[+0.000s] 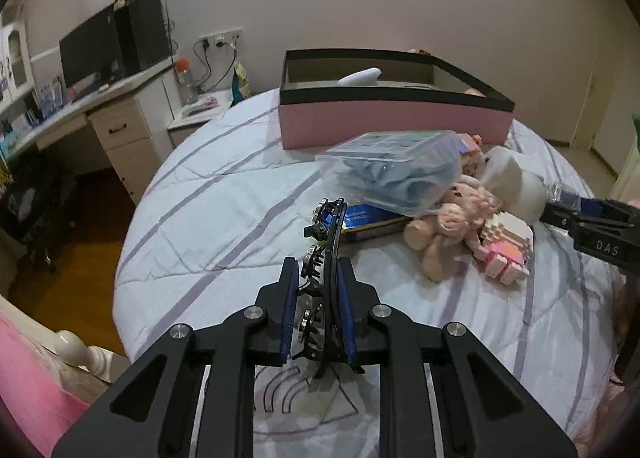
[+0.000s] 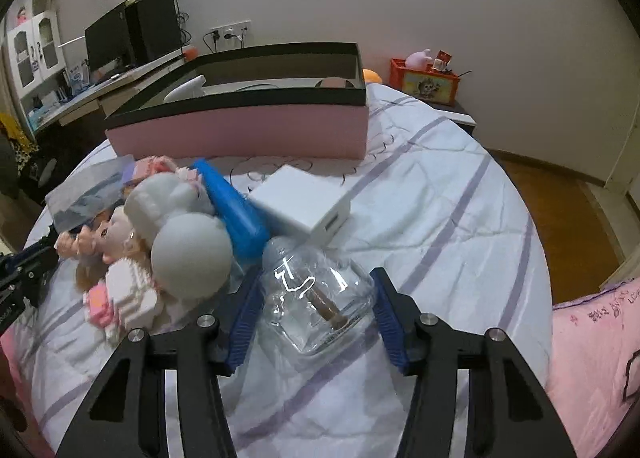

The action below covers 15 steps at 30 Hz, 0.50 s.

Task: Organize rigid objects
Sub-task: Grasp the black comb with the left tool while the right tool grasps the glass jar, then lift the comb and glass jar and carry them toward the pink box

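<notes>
My left gripper (image 1: 318,274) is shut on a black toothed hair clip (image 1: 326,250), held above the bed. My right gripper (image 2: 316,286) is open around a clear glass bottle (image 2: 316,298) lying on the bed; whether the pads touch it I cannot tell. The right gripper also shows in the left wrist view (image 1: 560,197). A pink box with a black rim (image 1: 396,119) stands open at the back, also in the right wrist view (image 2: 240,133). A clear plastic container (image 1: 392,173), a white box (image 2: 304,205) and a blue case (image 2: 236,209) lie in the pile.
Soft toys sit in the pile: a beige plush (image 1: 444,225), a white plush (image 2: 188,250), a doll (image 2: 116,234) and a pink-white block figure (image 1: 504,250). A desk with a monitor (image 1: 92,49) stands left. A red crate (image 2: 428,81) sits beyond the bed.
</notes>
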Motion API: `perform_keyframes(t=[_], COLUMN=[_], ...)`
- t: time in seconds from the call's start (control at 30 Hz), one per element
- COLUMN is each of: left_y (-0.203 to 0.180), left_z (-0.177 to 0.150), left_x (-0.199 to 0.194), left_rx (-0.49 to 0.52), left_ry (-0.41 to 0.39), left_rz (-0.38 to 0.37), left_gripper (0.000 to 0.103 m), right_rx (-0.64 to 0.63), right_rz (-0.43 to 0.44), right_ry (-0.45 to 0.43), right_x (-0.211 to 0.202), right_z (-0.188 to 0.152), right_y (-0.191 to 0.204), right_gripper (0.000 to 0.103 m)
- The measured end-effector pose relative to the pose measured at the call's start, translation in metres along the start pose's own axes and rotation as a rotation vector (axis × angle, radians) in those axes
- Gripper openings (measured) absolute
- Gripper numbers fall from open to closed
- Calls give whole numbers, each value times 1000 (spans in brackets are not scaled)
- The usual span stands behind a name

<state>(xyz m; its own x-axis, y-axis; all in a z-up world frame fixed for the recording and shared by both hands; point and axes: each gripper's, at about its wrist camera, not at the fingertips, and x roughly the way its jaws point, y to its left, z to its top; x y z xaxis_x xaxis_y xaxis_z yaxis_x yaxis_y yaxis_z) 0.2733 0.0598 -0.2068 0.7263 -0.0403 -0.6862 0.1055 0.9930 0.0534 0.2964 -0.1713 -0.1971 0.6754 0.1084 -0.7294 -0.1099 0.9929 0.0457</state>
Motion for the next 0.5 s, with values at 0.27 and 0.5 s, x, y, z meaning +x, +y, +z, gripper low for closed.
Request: perform_keyframes(t=[0.27, 0.5], left_y=[2, -15], left_z=[-10, -5], left_x=[-25, -52], left_rx=[-30, -17], left_ry=[-25, -77], left_rz=[-52, -85], left_gripper=[19, 19], right_rx=[93, 97], right_rz=[26, 57], right_ry=[-85, -119], right_x=[-32, -51], right_z=[-22, -34], right_y=[-10, 2], right_gripper=[55, 55])
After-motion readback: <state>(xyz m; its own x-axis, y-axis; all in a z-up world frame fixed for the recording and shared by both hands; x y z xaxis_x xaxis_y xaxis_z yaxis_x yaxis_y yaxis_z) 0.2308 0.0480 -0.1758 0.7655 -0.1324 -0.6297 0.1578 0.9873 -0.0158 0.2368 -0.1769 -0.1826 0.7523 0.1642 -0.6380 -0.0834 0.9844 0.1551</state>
